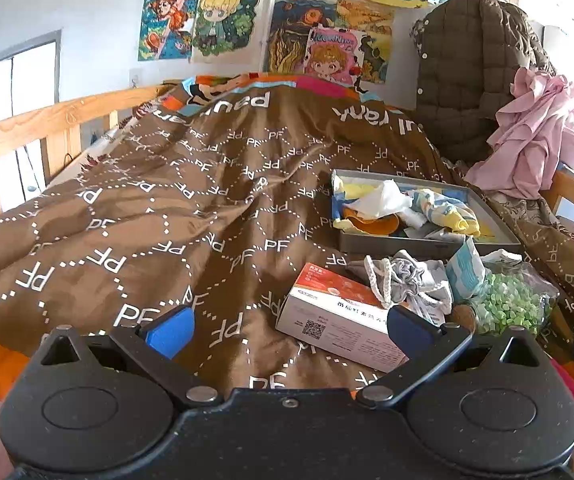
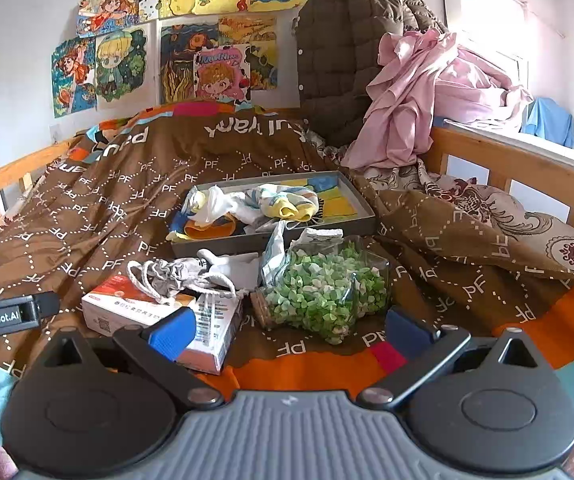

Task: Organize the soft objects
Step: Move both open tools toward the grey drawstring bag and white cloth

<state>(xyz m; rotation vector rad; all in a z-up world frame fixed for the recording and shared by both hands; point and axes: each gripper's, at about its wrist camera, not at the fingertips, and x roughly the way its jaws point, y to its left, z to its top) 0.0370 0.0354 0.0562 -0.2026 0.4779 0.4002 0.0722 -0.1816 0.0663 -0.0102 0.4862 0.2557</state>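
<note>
Left wrist view: left gripper (image 1: 287,330), jaws spread wide, empty, over brown bedspread (image 1: 167,200). Grey tray (image 1: 427,245) holds crumpled cloths, yellow, white, blue-striped (image 1: 443,210). Grey drawstring pouch (image 1: 407,280) lies on an orange-white box (image 1: 339,316).

Right wrist view: right gripper (image 2: 289,330), jaws apart, empty. Jar of green pellets (image 2: 327,296) lies on its side beside the pouch, just before the tray.

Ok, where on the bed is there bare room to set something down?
The quilt is bare between the rail and the tray. It is crowded around the box, pouch and jar.
</note>
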